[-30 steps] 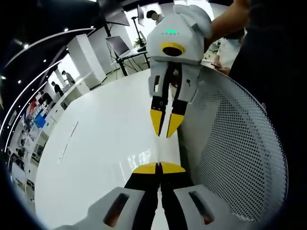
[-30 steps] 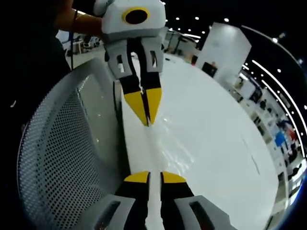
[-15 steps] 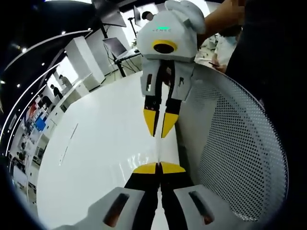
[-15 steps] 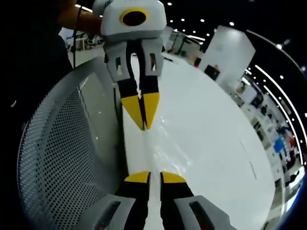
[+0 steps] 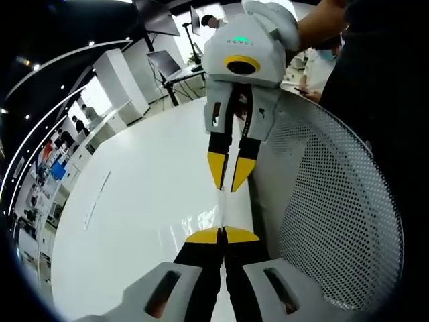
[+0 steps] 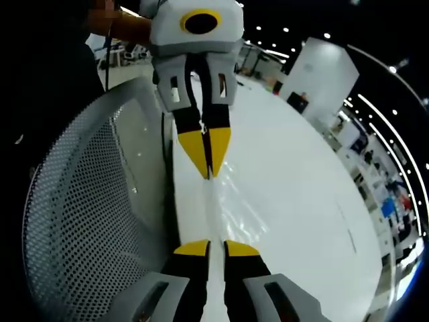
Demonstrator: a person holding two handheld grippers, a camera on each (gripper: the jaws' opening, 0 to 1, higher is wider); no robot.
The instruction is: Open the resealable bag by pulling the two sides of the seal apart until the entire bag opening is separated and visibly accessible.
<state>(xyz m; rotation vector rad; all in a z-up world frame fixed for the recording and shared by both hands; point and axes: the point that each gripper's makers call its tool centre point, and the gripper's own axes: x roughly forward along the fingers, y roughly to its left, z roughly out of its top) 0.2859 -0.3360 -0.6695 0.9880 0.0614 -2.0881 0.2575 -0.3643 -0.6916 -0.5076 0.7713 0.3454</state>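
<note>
A clear resealable bag (image 5: pixel 234 209) is stretched on edge between my two grippers, which face each other above a white table (image 5: pixel 144 181). At the bottom of the left gripper view, my left gripper (image 5: pixel 222 233) is shut on the bag's near end. My right gripper (image 5: pixel 228 185) comes down from the top, its yellow tips pinched on the far end. In the right gripper view my right gripper (image 6: pixel 209 247) grips the glossy bag (image 6: pixel 231 211) from below. My left gripper (image 6: pixel 210 171) holds it from above. I cannot tell whether the seal has parted.
A white perforated basket (image 5: pixel 335 194) curves close beside the bag, on the right in the left gripper view. In the right gripper view the basket (image 6: pixel 80 215) is on the left. A person's arm (image 5: pixel 315 20) holds the far gripper. A desk with a laptop (image 5: pixel 167 64) stands behind.
The grippers have shifted a little against each other, and the opposite gripper sits slightly further right in both views. Both stay pinched on the bag, and more glossy film shows between them.
</note>
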